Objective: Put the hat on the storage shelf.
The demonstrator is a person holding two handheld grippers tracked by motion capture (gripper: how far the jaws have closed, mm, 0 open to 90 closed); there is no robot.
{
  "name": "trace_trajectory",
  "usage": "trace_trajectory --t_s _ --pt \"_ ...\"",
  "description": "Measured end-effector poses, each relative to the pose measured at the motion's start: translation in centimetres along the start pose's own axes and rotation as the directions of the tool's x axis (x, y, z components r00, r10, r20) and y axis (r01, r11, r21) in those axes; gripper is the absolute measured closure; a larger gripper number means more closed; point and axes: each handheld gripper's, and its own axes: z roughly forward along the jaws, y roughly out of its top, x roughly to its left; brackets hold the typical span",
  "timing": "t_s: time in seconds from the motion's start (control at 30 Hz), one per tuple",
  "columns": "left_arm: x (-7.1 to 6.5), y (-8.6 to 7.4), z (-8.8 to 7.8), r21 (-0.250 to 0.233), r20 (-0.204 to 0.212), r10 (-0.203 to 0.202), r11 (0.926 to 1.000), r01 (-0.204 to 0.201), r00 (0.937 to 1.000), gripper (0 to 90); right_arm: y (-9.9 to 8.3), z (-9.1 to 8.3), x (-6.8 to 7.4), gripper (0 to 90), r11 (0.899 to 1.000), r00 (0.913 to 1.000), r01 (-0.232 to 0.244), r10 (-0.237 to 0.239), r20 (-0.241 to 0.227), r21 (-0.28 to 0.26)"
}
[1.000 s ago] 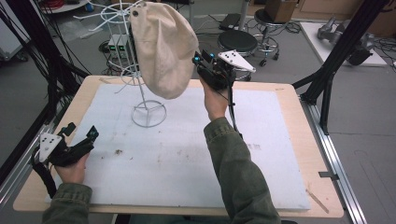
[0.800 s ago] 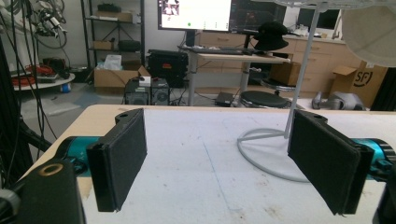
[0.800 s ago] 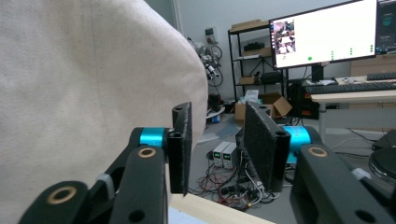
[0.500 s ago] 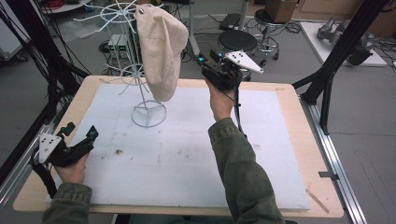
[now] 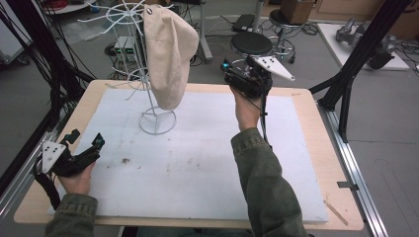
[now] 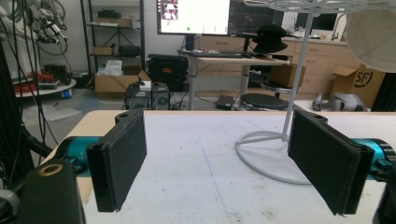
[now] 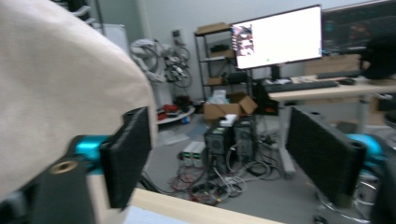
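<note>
A beige cap (image 5: pixel 169 52) hung on a tall white wire stand (image 5: pixel 148 89) near the far left of the white surface (image 5: pixel 197 158). The right gripper (image 5: pixel 236 79) was raised just beside the cap, its jaws wide apart with nothing between them. The left gripper (image 5: pixel 84 153) rested low at the near left edge, jaws likewise spread and empty. The stand looked light and top-heavy; a sideways knock from the raised gripper could probably tip it, or sweep the loosely hung cap off its hook onto the surface.
</note>
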Motion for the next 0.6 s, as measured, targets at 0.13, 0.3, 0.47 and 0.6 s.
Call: trace_trajectory --t_s 0.13,0.3,0.47,0.6 --pt "-0.1 0.1 -0.1 0.003 0.0 0.01 0.9999 -0.01 1.0 19.8 0.0 -0.9 -0.6 10.4 1.0 0.9989 0.017 -0.017 0.044 0.001" --pt "-0.1 0.1 -0.1 -0.001 0.001 0.008 1.0 -0.008 1.0 19.7 0.3 -2.4 -1.1 10.4 0.998 0.9964 0.052 -0.051 0.068 -0.022" --pt "-0.1 0.2 -0.2 -0.007 -0.001 0.008 0.9999 -0.008 1.0 19.8 0.5 -4.0 -2.1 10.4 0.998 0.9931 0.069 -0.067 0.097 -0.015" --pt "-0.1 0.3 -0.4 -0.018 -0.007 0.01 0.9998 -0.01 0.9999 19.7 0.5 -5.6 -3.0 10.4 0.997 0.9896 0.075 -0.073 0.124 -0.012"
